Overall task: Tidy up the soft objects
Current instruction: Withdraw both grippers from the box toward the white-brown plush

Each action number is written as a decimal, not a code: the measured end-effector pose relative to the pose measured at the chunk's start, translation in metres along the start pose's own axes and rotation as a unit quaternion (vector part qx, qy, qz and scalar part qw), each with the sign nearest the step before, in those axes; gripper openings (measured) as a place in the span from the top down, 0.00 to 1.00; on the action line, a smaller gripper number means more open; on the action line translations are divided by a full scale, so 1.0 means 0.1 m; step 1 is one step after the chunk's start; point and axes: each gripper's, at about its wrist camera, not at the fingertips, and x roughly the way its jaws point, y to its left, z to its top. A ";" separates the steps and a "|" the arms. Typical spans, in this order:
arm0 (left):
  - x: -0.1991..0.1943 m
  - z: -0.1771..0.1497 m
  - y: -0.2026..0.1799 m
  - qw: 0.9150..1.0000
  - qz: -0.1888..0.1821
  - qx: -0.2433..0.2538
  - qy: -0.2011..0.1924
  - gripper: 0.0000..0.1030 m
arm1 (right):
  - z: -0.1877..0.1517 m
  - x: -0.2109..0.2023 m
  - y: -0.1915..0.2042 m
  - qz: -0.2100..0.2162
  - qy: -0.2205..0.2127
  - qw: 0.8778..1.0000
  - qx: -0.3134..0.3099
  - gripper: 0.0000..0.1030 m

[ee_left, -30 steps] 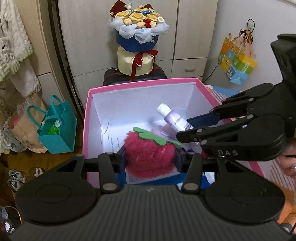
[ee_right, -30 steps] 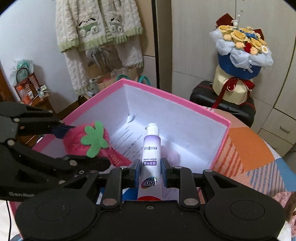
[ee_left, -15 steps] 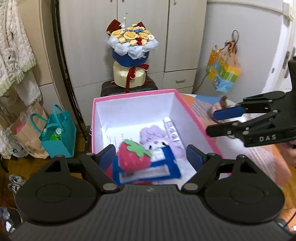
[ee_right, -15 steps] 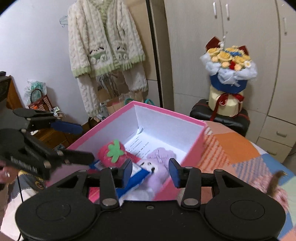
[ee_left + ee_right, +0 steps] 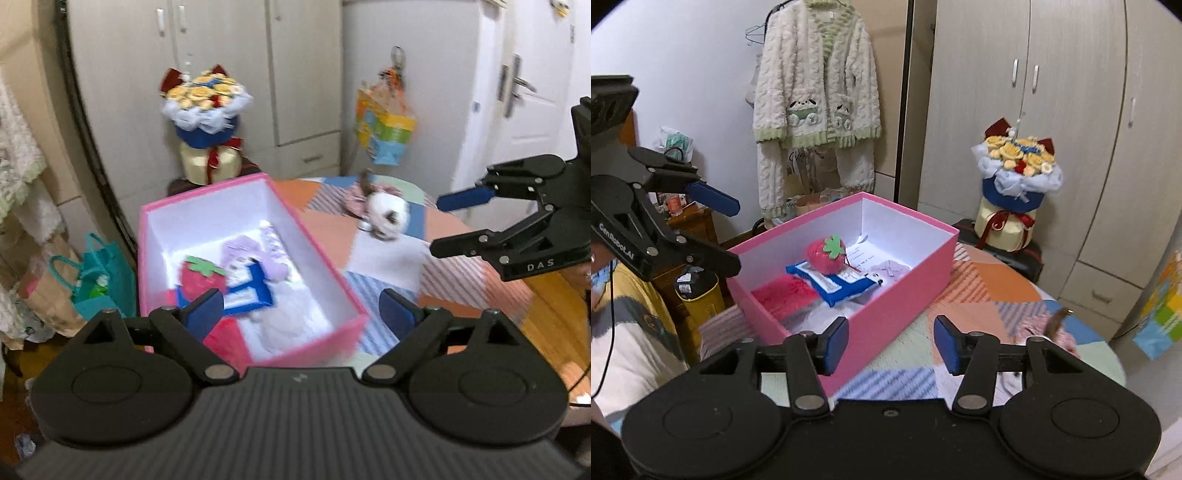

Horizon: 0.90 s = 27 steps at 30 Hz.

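Both tongs (image 5: 891, 345) beside strawberry's (image 5: 826, 254) box (image 5: 886, 310)

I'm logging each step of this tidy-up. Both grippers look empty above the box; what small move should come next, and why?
Probably swing the right hand-held gripper, jaws open and empty, toward the white-and-brown plush toy lying on the patchwork tablecloth. It sits outside the pink cardboard box, while the red strawberry plush already rests inside. The left hand-held gripper is also open.

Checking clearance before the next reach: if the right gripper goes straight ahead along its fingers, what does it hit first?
Probably the pink box: its near corner sits just ahead of the open right gripper, slightly toward its left finger. Depth is unclear; farther right, only the tablecloth lies ahead.
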 end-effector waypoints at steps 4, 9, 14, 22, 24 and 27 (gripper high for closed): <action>-0.03 -0.04 -0.24 0.999 -0.031 0.005 0.007 0.09 | -0.22 -0.28 0.05 -0.004 -0.013 1.000 -0.012 0.29; 0.04 -0.12 -0.50 0.998 -0.058 0.002 -0.005 0.07 | -0.63 -0.48 0.07 -0.003 -0.038 0.999 0.015 0.24; 0.24 -0.08 -0.70 0.996 -0.091 0.007 -0.012 0.07 | -0.86 -0.53 0.09 -0.024 -0.050 0.998 0.028 0.21; 0.61 -0.01 -0.92 0.994 -0.099 0.000 -0.048 0.07 | -1.02 -0.47 -0.06 -0.048 -0.054 0.997 0.027 0.18; 0.72 0.01 -0.98 0.994 -0.095 -0.002 -0.059 0.07 | -1.05 -0.42 -0.11 -0.054 -0.053 0.997 0.025 0.17; 0.90 0.05 -1.04 0.992 -0.097 -0.018 -0.078 0.07 | -1.06 -0.30 -0.20 -0.058 -0.050 0.997 0.023 0.15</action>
